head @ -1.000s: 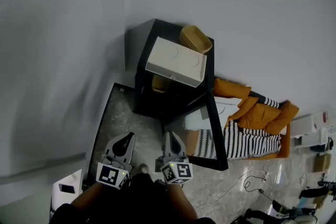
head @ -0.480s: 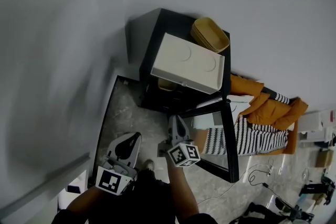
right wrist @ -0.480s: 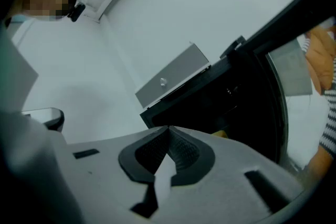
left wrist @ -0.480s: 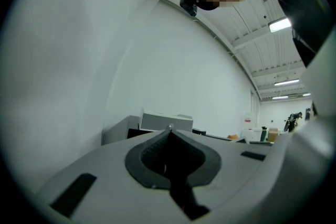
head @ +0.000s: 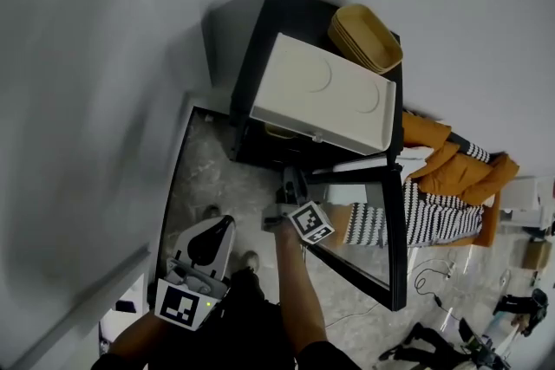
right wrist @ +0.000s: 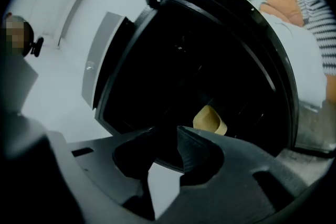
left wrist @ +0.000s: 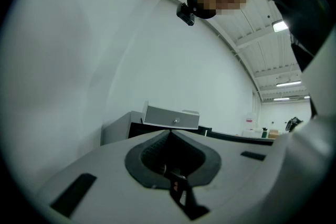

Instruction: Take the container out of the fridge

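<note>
A small black fridge (head: 250, 74) stands against the wall with its glass door (head: 395, 230) swung open. In the right gripper view a tan container (right wrist: 210, 119) sits deep in the dark interior (right wrist: 199, 60). In the head view only a sliver of the tan container (head: 278, 132) shows under the white box. My right gripper (head: 290, 179) points into the opening, short of the container. Its jaws (right wrist: 169, 129) are opening, with a small gap and nothing between them. My left gripper (head: 222, 224) hangs lower and to the left, shut and empty (left wrist: 169, 132).
A white box (head: 325, 95) and stacked tan trays (head: 364, 35) sit on top of the fridge. Orange and striped cloth (head: 451, 186) lies right of the door. Cables (head: 429, 277) trail on the floor. A grey wall (head: 87, 100) runs along the left.
My right gripper has moved forward and up toward the fridge opening. The left gripper has stayed low. The fridge looks larger in the head view.
</note>
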Available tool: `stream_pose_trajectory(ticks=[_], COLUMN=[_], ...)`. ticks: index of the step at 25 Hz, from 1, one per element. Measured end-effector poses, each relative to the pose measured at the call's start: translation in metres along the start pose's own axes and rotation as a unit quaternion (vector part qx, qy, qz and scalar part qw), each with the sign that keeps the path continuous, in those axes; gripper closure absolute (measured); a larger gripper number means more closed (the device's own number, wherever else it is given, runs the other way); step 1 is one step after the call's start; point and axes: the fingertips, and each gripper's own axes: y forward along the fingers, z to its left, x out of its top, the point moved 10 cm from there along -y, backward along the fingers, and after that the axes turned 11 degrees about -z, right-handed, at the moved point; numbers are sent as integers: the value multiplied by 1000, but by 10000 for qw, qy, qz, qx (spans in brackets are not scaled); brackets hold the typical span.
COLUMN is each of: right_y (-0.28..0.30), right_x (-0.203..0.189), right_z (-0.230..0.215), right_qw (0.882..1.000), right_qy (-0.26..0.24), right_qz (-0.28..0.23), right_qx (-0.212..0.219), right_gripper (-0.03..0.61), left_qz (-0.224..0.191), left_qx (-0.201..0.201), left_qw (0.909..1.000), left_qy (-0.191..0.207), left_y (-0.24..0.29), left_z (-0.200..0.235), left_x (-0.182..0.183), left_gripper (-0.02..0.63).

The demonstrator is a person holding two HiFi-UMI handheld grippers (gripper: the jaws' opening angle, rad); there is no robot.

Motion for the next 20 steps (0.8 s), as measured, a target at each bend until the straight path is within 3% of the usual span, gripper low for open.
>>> stream_pose_trajectory(ticks=[7, 12, 16, 20], right_y=[30, 47, 60, 75], right_x=[-36, -60, -78, -86], right_z=[-64, -104, -129, -143], right_qw=[9941, 9826, 9721, 9678], right_qy=[1060, 1807, 2289, 2459], right_qz=[-30, -59, -156, -193], right_qx=[-225, -429, -496, -505], right_gripper=[411, 371, 326, 303], left_qz=[88, 147, 212, 223], left_qx=[40, 23, 18, 53], left_qw=[9999, 9999, 9997, 9997], left_qy=[-63, -77, -111, -110], left_y=[5, 8, 10, 11], left_z=[10, 20, 24, 28], left_x=[-19, -30, -41, -46], left_gripper=[611, 610, 610, 611])
